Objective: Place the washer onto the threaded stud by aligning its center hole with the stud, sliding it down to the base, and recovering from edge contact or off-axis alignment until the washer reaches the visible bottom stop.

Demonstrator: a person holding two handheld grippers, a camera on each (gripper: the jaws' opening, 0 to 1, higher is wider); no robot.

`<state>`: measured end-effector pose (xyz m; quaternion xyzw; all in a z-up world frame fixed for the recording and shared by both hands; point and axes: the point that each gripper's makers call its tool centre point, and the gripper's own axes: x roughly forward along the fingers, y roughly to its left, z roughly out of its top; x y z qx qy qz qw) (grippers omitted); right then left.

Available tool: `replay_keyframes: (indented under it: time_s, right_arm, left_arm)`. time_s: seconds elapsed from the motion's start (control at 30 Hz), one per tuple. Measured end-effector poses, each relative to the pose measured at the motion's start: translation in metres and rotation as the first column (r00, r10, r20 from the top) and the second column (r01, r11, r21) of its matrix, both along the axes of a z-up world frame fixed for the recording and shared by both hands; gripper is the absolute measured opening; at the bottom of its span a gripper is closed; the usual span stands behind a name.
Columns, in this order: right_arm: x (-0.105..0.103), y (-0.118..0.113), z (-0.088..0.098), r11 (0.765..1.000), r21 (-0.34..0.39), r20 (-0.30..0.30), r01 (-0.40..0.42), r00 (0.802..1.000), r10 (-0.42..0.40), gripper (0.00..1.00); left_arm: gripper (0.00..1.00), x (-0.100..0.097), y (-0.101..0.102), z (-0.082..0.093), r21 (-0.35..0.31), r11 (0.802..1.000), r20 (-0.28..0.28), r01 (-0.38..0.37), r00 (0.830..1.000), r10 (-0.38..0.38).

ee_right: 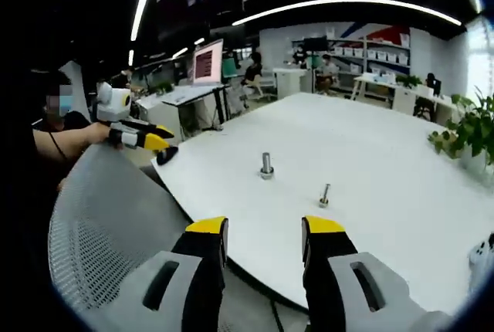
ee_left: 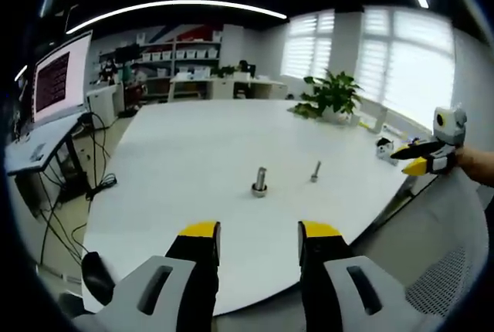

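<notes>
Both grippers, left (ee_left: 259, 243) and right (ee_right: 265, 239), hang with jaws wide apart and empty off the white round worktop (ee_left: 201, 147) edge; the small steel washer (ee_left: 259, 189) at the threaded metal stud (ee_left: 261, 177) looks light, stiff, slippery, best pinched at its rim

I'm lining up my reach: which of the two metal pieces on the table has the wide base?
The thicker stud, left of the slim bolt in the left gripper view, stands on a wide round base; the bolt has none.

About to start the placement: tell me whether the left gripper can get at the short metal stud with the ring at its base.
Probably yes. The left gripper is open, and bare white table lies between it and the short metal stud.
</notes>
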<state>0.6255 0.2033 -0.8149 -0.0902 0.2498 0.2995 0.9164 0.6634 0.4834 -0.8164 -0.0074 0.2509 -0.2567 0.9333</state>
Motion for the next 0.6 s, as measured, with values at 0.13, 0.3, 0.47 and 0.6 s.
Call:
replay_keyframes:
  time_s: [0.13, 0.3, 0.47, 0.6]
  right_arm:
    - [0.005, 0.000, 0.003, 0.999, 0.048, -0.012, 0.011, 1.000, -0.011, 0.34]
    - [0.002, -0.002, -0.005, 0.999, 0.045, -0.057, 0.005, 0.998, -0.002, 0.34]
    - [0.001, -0.002, -0.006, 0.999, 0.053, -0.070, 0.007, 0.998, -0.003, 0.34]
    - [-0.001, -0.002, -0.009, 0.997, 0.072, -0.090, 0.018, 0.996, -0.012, 0.34]
  left_arm:
    - [0.38, -0.001, -0.001, -0.001, 0.000, 1.000, -0.008, 0.005, 1.000, -0.005]
    - [0.38, -0.002, -0.001, -0.002, 0.000, 1.000, -0.012, 0.004, 1.000, -0.004]
    - [0.38, 0.000, -0.001, -0.001, -0.004, 1.000, -0.009, 0.001, 1.000, -0.001]
    - [0.38, -0.001, -0.001, -0.001, -0.003, 1.000, -0.010, 0.000, 1.000, 0.000]
